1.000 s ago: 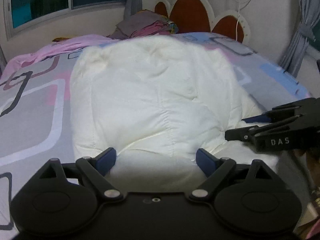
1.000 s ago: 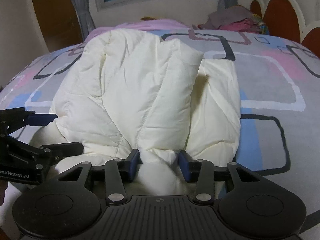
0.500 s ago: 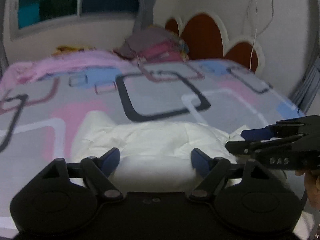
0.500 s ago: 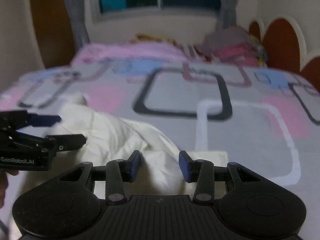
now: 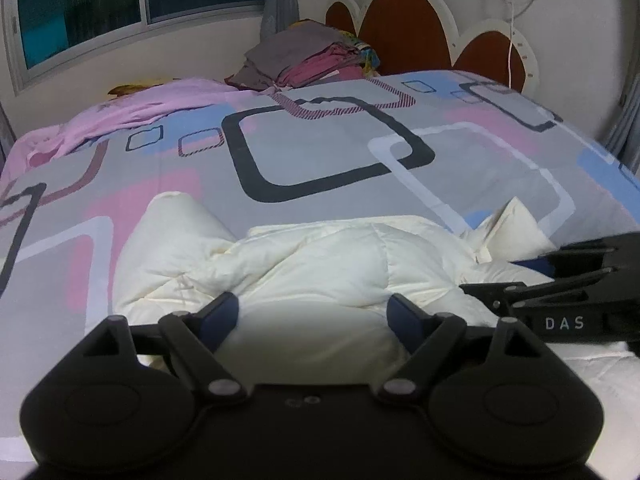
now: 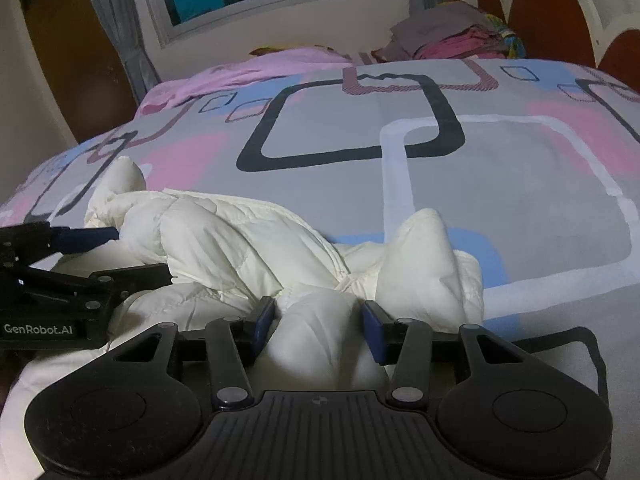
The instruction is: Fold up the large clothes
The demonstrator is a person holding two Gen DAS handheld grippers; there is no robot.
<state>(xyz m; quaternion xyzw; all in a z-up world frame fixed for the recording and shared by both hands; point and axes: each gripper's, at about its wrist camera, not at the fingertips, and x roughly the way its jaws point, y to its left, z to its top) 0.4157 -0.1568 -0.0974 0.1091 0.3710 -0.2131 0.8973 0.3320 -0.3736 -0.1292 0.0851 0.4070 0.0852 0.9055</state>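
1. Left wrist view: my left gripper [image 5: 313, 314], fingers spread wide, a bulge of the cream padded garment [image 5: 320, 264] between them, not squeezed. The garment is bunched at the near edge of the patterned bedspread [image 5: 320, 148]. My right gripper [image 5: 520, 280] enters at right. Stacked clothes [image 5: 304, 56] sit by the headboard [image 5: 404, 32].

2. Right wrist view: my right gripper [image 6: 318, 318], fingers part-spread around a fold of the garment [image 6: 240, 240]; firm pinch or not, I cannot tell. My left gripper [image 6: 132, 252] lies at left, touching the garment.
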